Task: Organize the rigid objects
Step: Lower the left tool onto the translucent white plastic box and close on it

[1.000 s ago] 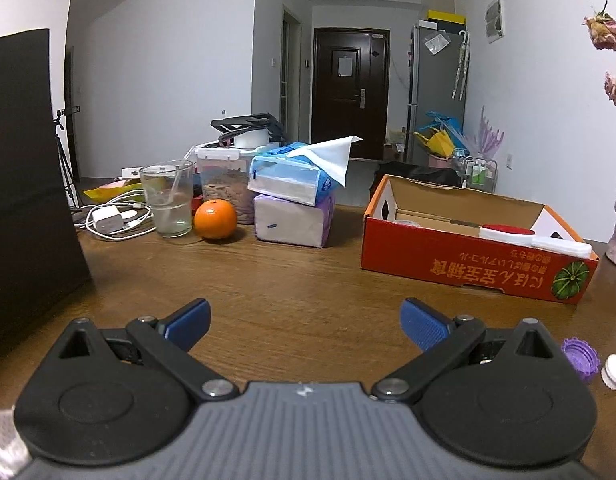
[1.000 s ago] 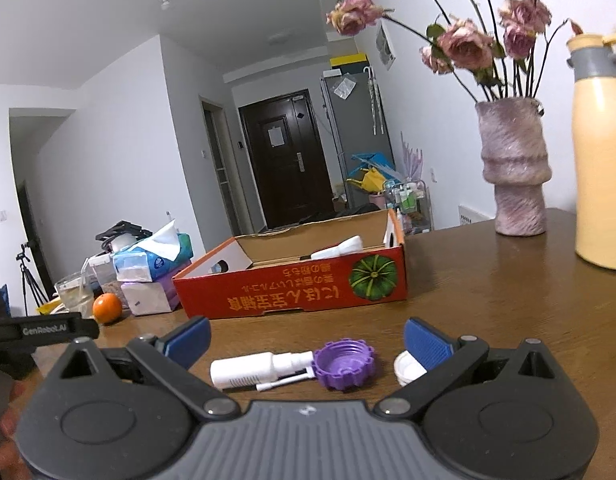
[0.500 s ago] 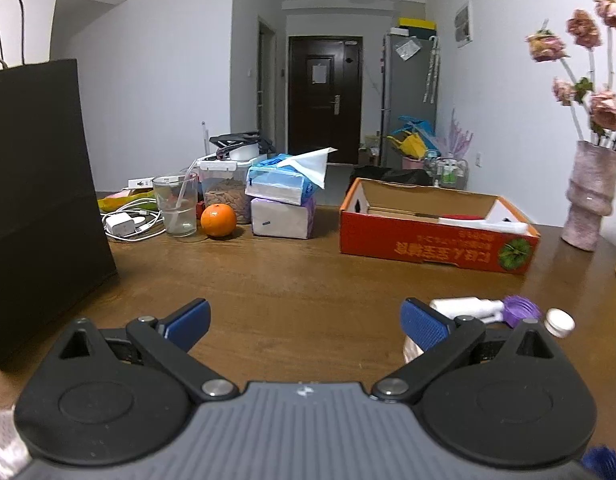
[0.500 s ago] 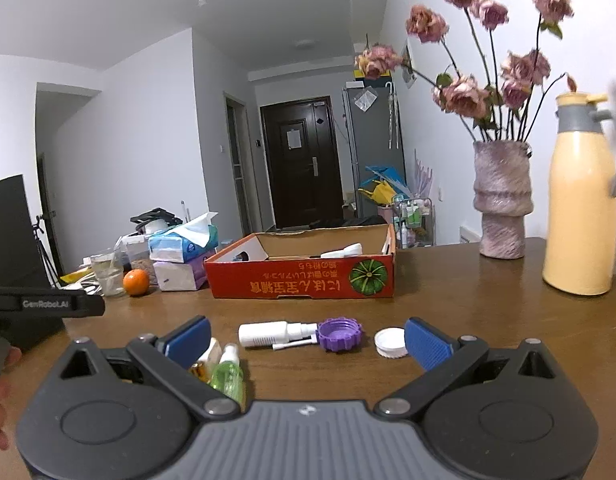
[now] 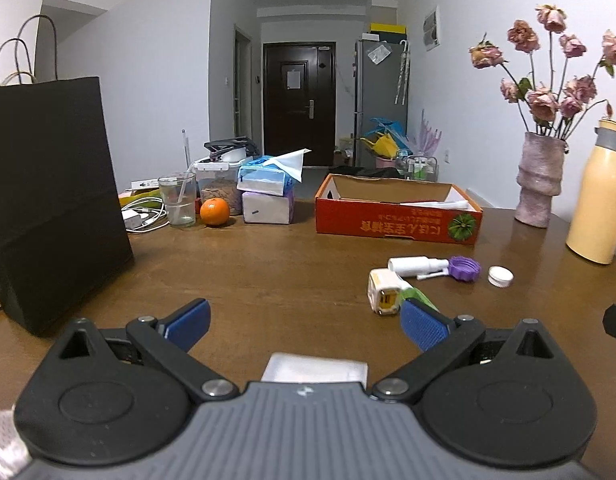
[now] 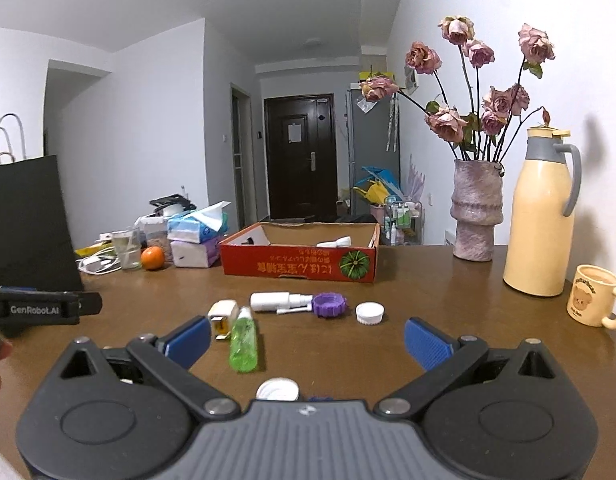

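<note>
A red cardboard box stands open at the table's middle back with white items inside. In front of it lie a white spray bottle, a purple cap, a white cap, a small white box and a green bottle. Another white cap lies close under my right gripper, which is open and empty. My left gripper is open and empty, left of the small items, with a white object just below it.
A black paper bag stands at the left. A glass, an orange, tissue packs and cables sit at the back left. A vase of roses, a yellow jug and a mug stand at the right.
Both grippers have pulled back from the box and risen, so more of the table and the small items now show. Both stay open.
</note>
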{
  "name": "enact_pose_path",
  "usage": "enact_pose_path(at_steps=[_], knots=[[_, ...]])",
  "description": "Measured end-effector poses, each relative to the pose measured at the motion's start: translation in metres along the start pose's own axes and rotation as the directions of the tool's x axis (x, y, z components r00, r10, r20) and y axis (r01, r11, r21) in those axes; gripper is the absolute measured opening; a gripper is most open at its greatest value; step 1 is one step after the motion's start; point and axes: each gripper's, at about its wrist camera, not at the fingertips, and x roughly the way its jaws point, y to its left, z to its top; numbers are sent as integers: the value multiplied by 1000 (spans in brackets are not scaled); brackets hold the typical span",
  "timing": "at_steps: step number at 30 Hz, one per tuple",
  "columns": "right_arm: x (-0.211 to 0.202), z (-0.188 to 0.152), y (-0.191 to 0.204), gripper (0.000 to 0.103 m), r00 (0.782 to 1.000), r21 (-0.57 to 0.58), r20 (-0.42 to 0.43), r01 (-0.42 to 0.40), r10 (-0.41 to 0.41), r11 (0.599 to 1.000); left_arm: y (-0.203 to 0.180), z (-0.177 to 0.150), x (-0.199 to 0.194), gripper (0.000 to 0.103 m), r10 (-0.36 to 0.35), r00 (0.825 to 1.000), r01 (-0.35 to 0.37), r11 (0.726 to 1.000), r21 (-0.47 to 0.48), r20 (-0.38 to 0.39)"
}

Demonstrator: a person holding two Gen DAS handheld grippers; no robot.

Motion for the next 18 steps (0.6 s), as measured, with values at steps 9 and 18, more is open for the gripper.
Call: enact_pose_path(at_steps=[9,18], knots=[[-48,-9,9,103,999,-12,-33,-7,7,1000,-3,-21,-49,103,-28,1000,29,999,30,-11],[-60,-17,27,103,999,-59,-44,17,-20,998,-6,-37,-66,103,-10,1000,11,999,41,-29]])
